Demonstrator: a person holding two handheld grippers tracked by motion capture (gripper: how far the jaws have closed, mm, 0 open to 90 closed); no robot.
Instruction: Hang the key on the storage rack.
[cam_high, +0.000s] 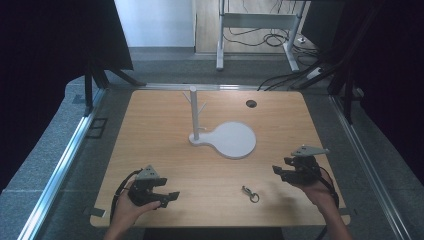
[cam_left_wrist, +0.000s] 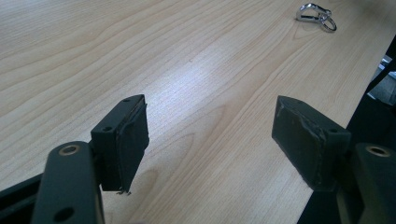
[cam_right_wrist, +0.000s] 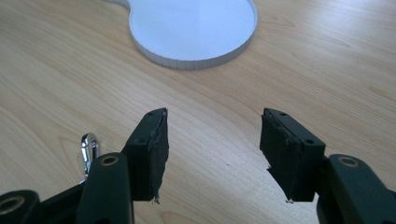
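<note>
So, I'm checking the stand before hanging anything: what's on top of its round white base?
Nothing lies on the round white base; its surface is bare. Only the branched post rises at its narrow end.

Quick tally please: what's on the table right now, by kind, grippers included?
Metal key clip: 1
White stand with round base and pegged post: 1
Handheld grippers: 2, the left gripper and the right gripper, both open with nothing between the fingers
Total: 4
</note>
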